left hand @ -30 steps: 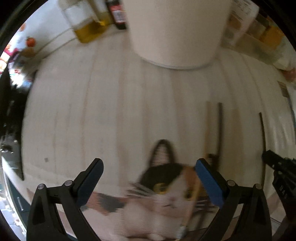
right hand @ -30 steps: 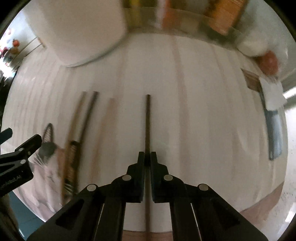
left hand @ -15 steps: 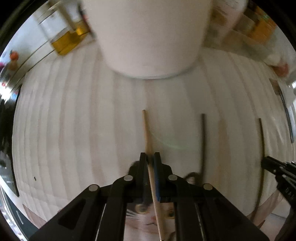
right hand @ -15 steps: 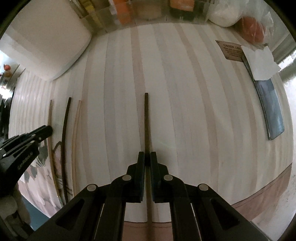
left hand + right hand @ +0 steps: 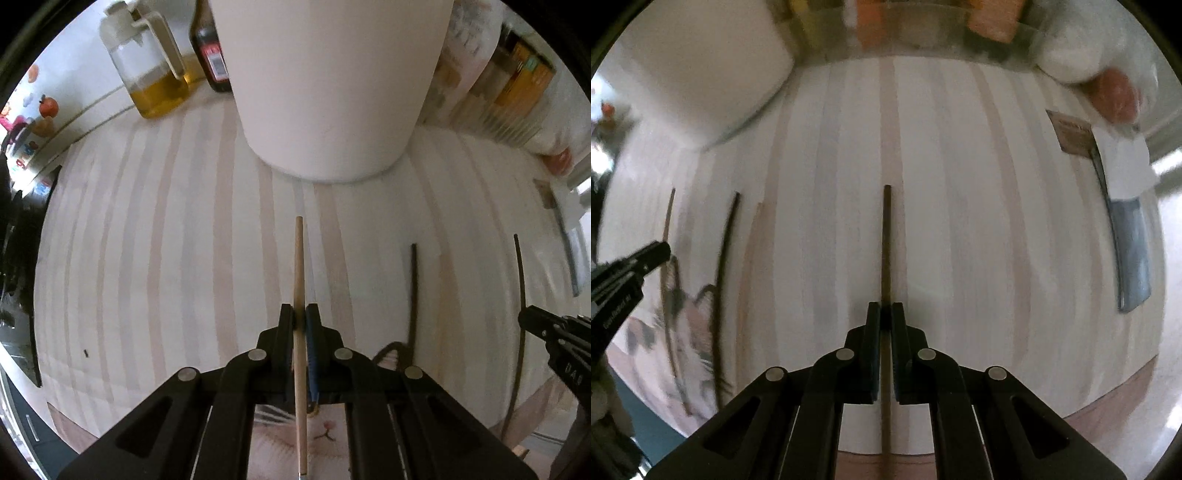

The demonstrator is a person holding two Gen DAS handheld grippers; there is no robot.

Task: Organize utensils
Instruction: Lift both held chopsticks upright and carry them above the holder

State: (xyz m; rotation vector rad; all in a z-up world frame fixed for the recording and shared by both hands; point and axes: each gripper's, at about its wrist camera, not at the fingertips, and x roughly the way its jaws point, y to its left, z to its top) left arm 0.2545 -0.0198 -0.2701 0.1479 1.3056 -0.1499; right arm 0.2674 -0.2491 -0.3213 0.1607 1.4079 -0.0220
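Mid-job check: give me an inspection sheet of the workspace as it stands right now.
Surface: striped tabletop, cat-print mat at near edge.
Job's things: light chopstick in left gripper; dark chopstick in right gripper; another dark stick lies on the table; white container behind.
Clutter: oil jug, dark bottle, packets.
Grippers: left gripper and right gripper each shut on a chopstick.
Cables: nothing seen.
Surroundings: blurred.
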